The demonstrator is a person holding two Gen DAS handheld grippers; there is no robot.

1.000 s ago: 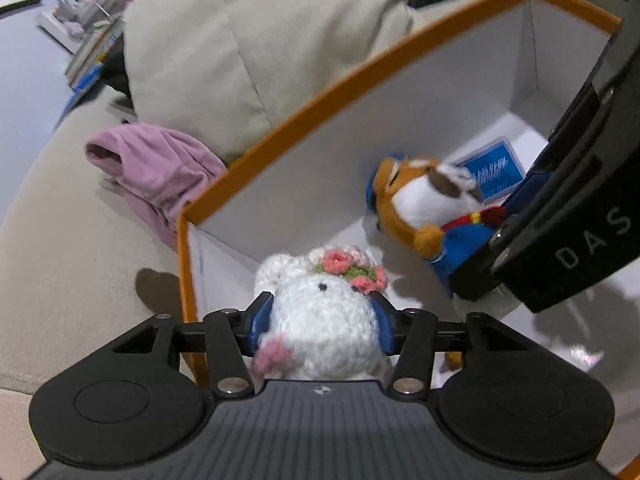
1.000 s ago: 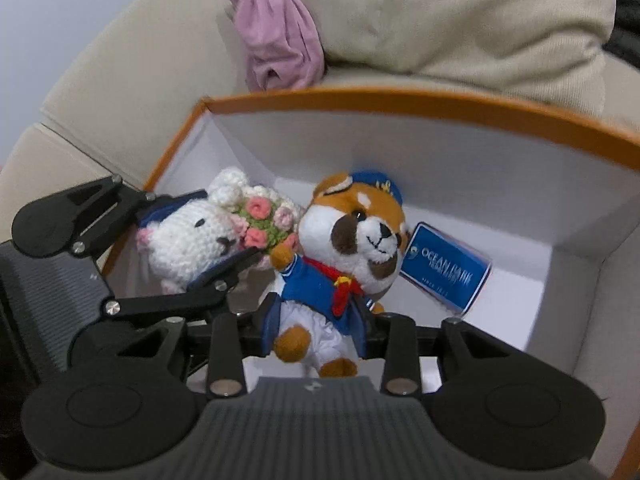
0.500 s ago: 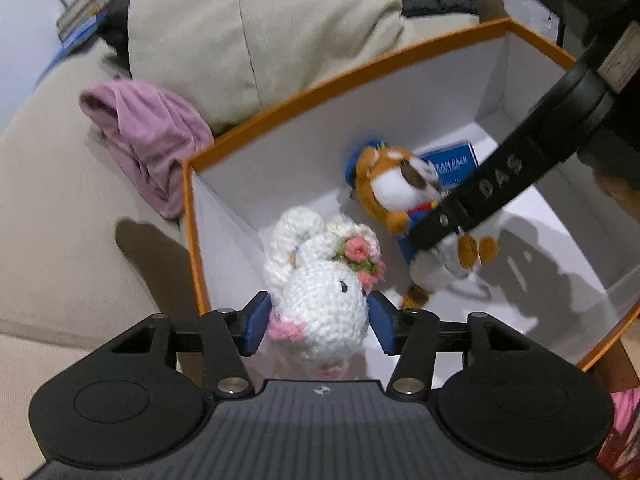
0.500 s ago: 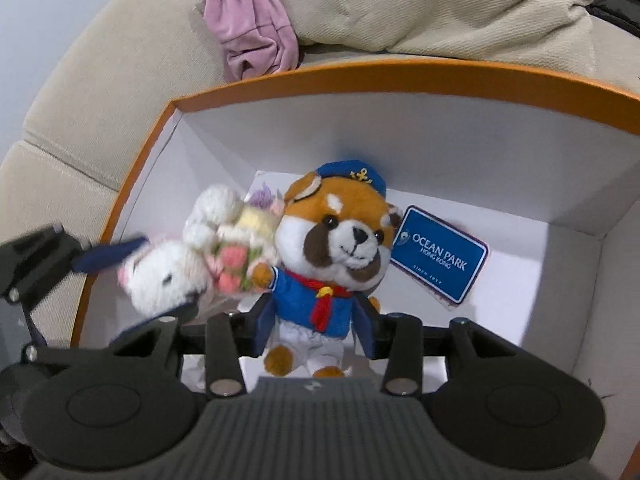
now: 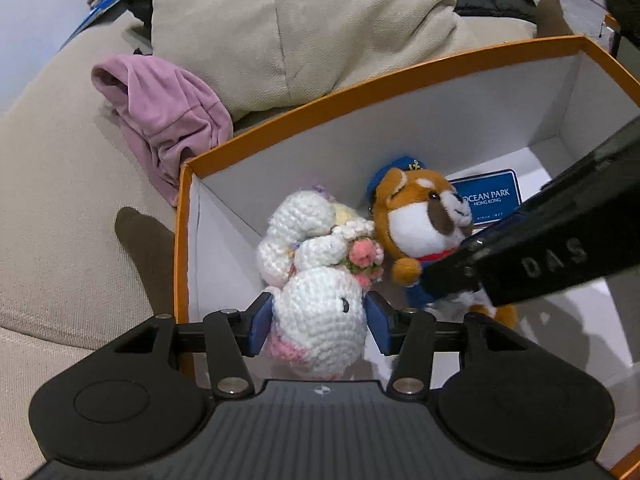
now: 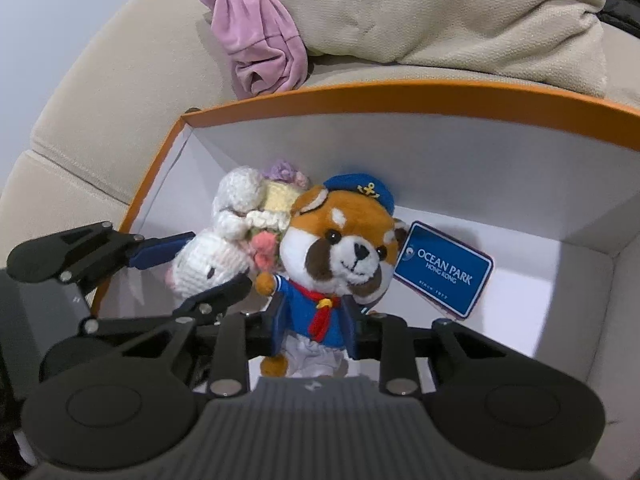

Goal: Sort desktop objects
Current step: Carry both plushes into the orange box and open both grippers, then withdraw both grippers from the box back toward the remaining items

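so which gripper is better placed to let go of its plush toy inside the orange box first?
Probably the left gripper: the white crocheted bunny it clamps sits low by the orange box wall. The right gripper, jaws closing, holds the sailor-suited plush red panda by its body.

Over the orange-rimmed white box on a beige sofa, the left gripper clasps a crocheted white bunny by the head, beside a sailor-suited plush that the right gripper reaches.
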